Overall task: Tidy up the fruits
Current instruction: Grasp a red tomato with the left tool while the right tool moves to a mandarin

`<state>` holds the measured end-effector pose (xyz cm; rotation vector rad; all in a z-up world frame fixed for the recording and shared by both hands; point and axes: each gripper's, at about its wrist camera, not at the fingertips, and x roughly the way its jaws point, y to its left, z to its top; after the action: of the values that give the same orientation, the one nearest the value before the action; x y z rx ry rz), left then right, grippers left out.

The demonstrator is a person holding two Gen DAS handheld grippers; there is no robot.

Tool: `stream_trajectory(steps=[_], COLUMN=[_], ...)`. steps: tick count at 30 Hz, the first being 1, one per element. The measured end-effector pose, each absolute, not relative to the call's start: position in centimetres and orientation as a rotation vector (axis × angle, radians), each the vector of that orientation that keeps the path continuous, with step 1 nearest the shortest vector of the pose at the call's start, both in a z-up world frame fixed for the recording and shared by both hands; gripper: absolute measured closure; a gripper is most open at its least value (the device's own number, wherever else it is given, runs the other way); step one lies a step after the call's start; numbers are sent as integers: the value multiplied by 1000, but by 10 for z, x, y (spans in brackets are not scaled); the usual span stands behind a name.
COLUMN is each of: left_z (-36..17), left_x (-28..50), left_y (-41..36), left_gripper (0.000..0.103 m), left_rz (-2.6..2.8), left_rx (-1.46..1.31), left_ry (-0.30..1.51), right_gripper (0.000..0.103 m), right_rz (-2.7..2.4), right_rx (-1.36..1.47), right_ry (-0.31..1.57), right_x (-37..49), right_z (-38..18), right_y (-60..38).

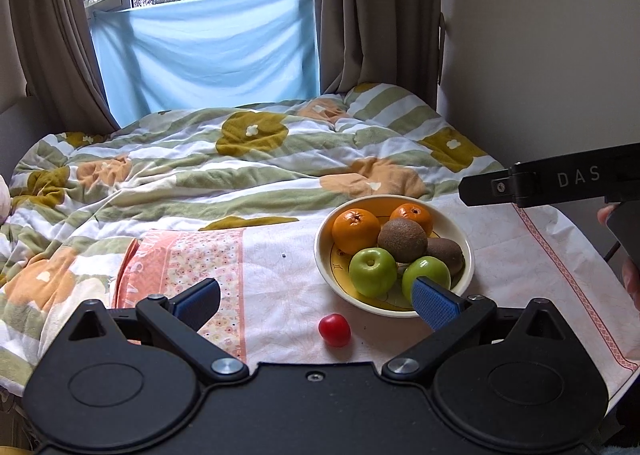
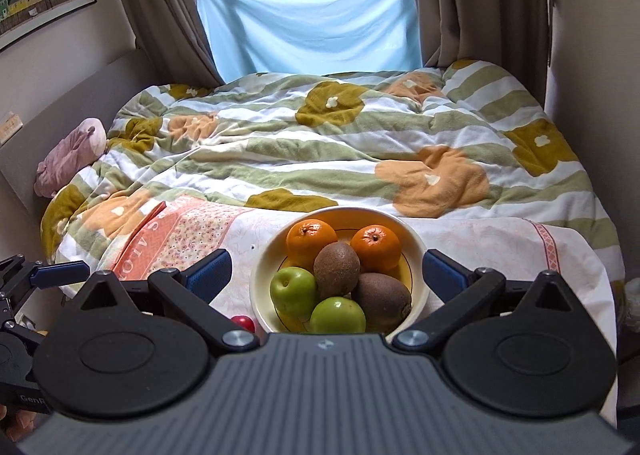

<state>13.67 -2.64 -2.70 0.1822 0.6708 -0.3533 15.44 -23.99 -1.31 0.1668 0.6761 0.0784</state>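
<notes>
Bed [image 2: 460,127] w/ quilt, cloth [image 1: 280,275] atop.

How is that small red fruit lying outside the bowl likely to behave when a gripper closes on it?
The small red fruit looks round and glossy, so it may roll on the cloth if nudged and could slip between the pads. It seems small beside the open left gripper, so the jaws would probably need to close far.

bowl [image 1: 466,271] crowding red fruit [image 1: 334,330], cloth [image 1: 280,267] leftward bare

Glossy ceramic bowl [image 2: 418,243]; fuzzy kiwis [image 2: 337,269] (matt); cloth quilt [image 2: 320,143].
</notes>
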Motion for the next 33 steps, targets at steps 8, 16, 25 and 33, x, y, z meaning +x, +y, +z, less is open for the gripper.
stream_trajectory(steps=[8,16,25,33], left_z=[-14,-24,-66,-127], left_x=[109,81,61,60], left_y=[1,17,0,-23], left_gripper=[0,0,10,29], left_rz=[-363,-414,-466,-471], left_rx=[172,164,175,202], left_ry=[657,662,729,794], right_gripper=[0,0,0,0], right_rz=[-36,-97,-115,-112], right_rx=[144,171,190,204], right_ry=[659,698,744,768], right_x=[94,45,19,26], right_z=[5,-7,-50,-109], right_y=[-214,-201,-202,-216])
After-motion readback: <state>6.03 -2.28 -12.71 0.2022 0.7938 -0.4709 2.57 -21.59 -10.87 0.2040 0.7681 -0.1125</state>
